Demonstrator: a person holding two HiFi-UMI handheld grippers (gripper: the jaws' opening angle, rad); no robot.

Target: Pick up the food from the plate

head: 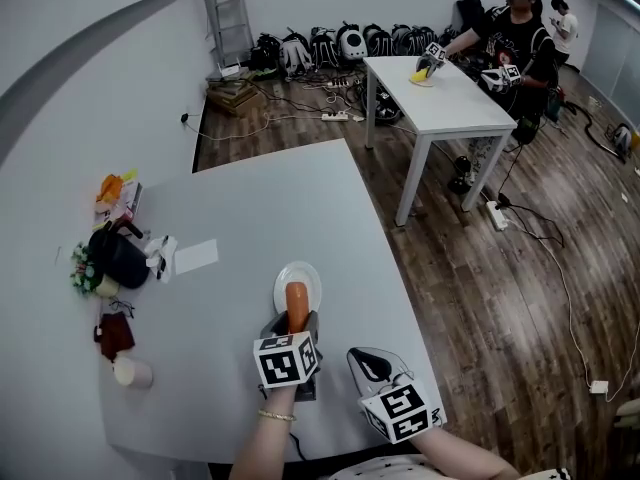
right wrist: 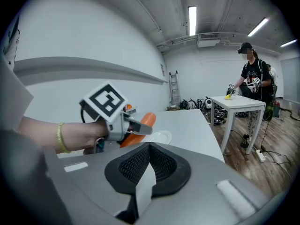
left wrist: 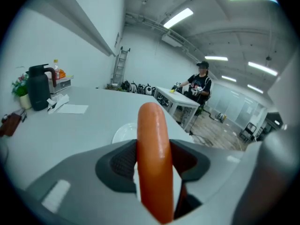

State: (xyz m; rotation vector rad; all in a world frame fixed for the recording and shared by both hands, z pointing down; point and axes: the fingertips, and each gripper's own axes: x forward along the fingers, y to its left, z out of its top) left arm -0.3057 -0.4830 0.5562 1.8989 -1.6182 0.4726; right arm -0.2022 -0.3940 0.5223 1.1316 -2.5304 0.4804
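Observation:
An orange sausage (head: pixel 297 306) sits between the pads of my left gripper (head: pixel 296 322), which press on it from both sides. In the left gripper view the sausage (left wrist: pixel 153 158) stands up between the dark pads, with the white plate (left wrist: pixel 123 134) lying bare on the table beyond it. From the right gripper view the sausage (right wrist: pixel 140 125) is tilted, raised over the near side of the plate (right wrist: pixel 161 137). The plate (head: pixel 283 276) shows partly behind the sausage in the head view. My right gripper (head: pixel 368 360) rests to the right, near the table's front, its pads (right wrist: pixel 159 165) together with nothing in them.
A black kettle (head: pixel 118 256), a sheet of paper (head: pixel 196 256), a cup (head: pixel 132 372) and small items line the table's left side. The table's right edge drops to a wooden floor with cables. A person (head: pixel 520 38) works at a second white table (head: pixel 470 118) far back right.

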